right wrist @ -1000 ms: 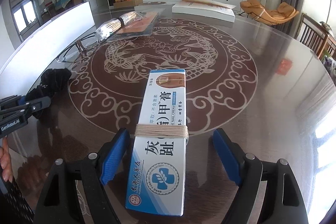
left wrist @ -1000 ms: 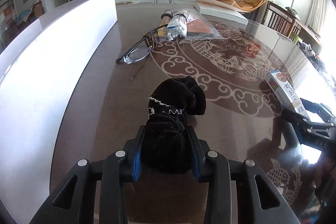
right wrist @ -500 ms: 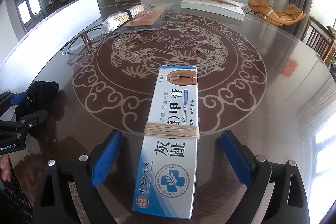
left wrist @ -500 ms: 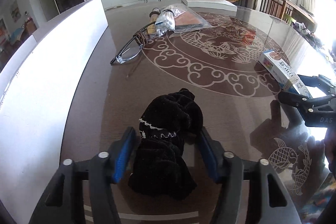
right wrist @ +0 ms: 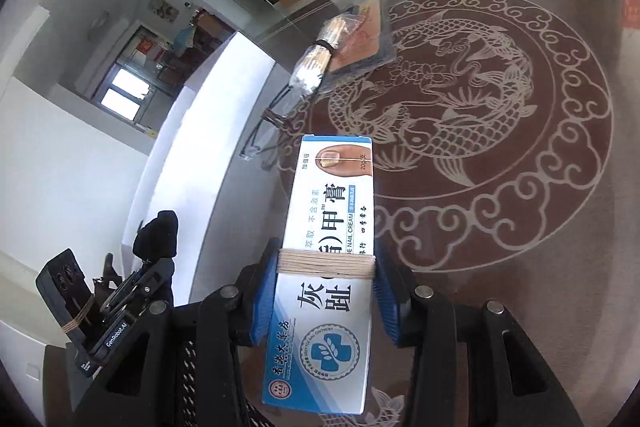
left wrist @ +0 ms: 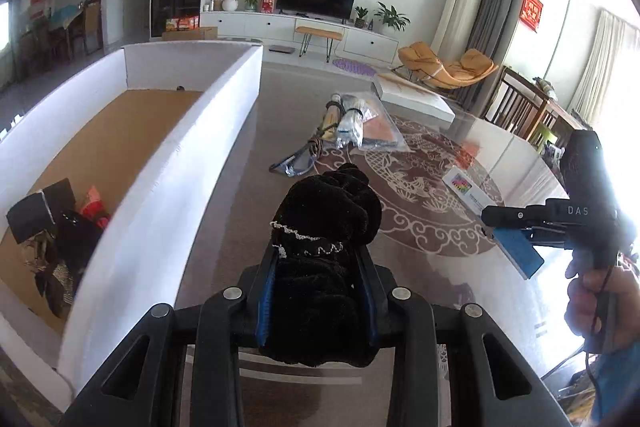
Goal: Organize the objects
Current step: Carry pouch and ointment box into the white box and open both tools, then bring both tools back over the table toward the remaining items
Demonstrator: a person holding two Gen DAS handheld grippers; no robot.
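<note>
left jaws closing on black cloth – right jaws closing on cream box

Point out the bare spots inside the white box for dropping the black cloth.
The box floor is bare from its middle to the far wall. The near left corner is crowded with dark items. The left gripper, closing, holds the cloth.

The box in my right gripper reads "NAIL CREAM" in small capitals beside large Chinese characters, with "20g" near the toenail picture and a round seal marked "OINTMENT" near its lower end. My left gripper carries "GenRobot.AI" in white along its side. From the left wrist view, "DAS" shows in white on my right gripper's black body.
</note>
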